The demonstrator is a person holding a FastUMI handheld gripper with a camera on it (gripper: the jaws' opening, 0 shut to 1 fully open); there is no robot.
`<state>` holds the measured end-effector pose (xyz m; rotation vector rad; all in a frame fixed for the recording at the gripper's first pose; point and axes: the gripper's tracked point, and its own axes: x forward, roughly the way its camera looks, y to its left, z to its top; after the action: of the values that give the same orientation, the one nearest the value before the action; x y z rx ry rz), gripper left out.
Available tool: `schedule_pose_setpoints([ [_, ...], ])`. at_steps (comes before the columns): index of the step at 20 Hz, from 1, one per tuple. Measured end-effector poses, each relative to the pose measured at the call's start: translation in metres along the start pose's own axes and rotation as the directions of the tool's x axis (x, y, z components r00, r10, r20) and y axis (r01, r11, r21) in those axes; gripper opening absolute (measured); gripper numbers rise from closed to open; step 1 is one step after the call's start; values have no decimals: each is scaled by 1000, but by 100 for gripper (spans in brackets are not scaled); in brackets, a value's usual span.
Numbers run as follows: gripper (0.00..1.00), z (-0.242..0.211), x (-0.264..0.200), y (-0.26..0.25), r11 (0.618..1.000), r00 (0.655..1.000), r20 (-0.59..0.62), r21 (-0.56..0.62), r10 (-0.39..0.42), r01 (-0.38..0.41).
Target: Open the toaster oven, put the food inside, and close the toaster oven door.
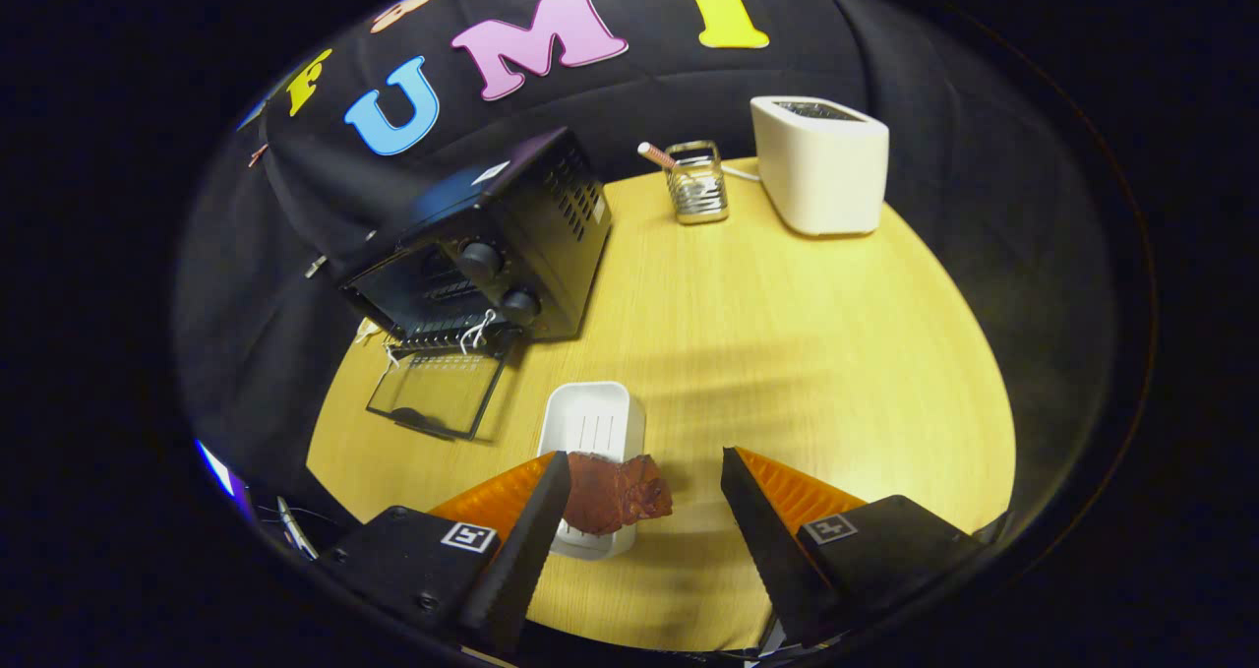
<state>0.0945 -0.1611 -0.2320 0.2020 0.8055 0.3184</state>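
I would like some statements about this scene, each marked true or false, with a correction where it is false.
1. The toaster oven door is open. True.
2. The gripper is shut on the food. False: its fingers are apart, with the dark red food beside the left finger.
3. The food lies on the white tray. True.
4. The white toaster stands on top of the toaster oven. False: it stands on the table.

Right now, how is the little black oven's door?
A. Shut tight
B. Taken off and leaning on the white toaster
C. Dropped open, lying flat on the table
C: the toaster oven has its glass door folded down flat on the table, beyond the open gripper.
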Motion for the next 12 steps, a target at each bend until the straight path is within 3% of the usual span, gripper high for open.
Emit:
schedule_pose_setpoints([
  [5,86,-11,7,-3,994,997,-60,97,47,-41],
  [8,51,-12,12,-1,990,994,-80,129,70,-59],
  [9,48,-15,15,-2,989,993,-98,140,69,-54],
  [10,39,-16,16,-3,987,992,-108,151,66,-49],
  [12,35,-13,15,-4,983,992,-106,179,66,-47],
])
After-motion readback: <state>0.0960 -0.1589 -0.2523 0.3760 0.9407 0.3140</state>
